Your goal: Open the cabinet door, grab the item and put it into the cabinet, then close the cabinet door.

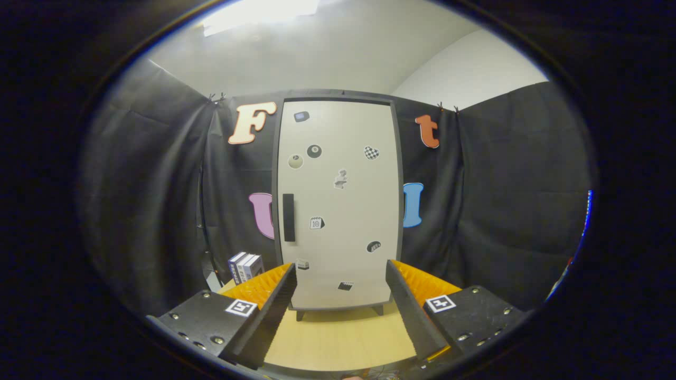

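Looking straight at the cabinet (338, 203), we are seeing its door (340, 158) shut, with stickers on it and a dark handle (288, 217) by its left edge. Our gripper (340, 274) is hanging over the wooden table (338, 338), fingers wide apart, holding nothing. The small box (245, 266) is standing on the table, just left of the cabinet.
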A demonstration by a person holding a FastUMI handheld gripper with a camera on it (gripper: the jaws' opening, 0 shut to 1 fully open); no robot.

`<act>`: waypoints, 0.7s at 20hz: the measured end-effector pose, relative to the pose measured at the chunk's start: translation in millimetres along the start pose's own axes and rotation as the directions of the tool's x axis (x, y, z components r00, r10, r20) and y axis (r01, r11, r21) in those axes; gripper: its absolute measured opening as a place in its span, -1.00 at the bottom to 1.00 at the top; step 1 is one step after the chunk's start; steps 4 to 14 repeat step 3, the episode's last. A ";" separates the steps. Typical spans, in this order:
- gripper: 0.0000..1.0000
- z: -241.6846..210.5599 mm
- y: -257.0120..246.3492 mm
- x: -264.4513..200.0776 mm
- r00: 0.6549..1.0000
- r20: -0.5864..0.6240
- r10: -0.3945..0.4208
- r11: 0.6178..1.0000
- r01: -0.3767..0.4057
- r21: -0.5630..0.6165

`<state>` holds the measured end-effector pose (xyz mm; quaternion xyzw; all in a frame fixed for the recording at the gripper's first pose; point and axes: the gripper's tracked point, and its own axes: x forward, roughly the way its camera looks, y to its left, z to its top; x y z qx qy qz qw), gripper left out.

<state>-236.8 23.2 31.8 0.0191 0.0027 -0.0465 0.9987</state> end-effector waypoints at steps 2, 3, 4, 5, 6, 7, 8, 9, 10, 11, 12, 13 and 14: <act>1.00 1.1 2.3 -3.0 1.000 0.000 0.006 1.000 -0.006 0.002; 1.00 -0.2 2.3 -3.4 1.000 -0.003 0.008 1.000 -0.008 0.004; 1.00 -0.2 2.3 -3.4 1.000 -0.003 0.008 1.000 -0.008 0.004; 1.00 -0.2 2.3 -3.4 1.000 -0.003 0.008 1.000 -0.008 0.004; 1.00 -0.2 2.3 -3.4 1.000 -0.003 0.008 1.000 -0.008 0.004; 1.00 -0.2 2.3 -3.4 1.000 -0.003 0.008 1.000 -0.008 0.004; 1.00 -0.2 2.3 -3.4 1.000 -0.003 0.008 1.000 -0.008 0.004; 1.00 -0.2 2.3 -3.4 1.000 -0.003 0.008 1.000 -0.008 0.004; 1.00 -0.2 2.3 -3.4 1.000 -0.003 0.008 1.000 -0.008 0.004; 1.00 -0.2 2.3 -3.4 1.000 -0.003 0.008 1.000 -0.008 0.004; 1.00 -0.2 2.3 -3.4 1.000 -0.003 0.008 1.000 -0.008 0.004; 1.00 -0.2 2.3 -3.4 1.000 -0.003 0.008 1.000 -0.008 0.004; 1.00 -0.2 2.3 -3.4 1.000 -0.003 0.008 1.000 -0.008 0.004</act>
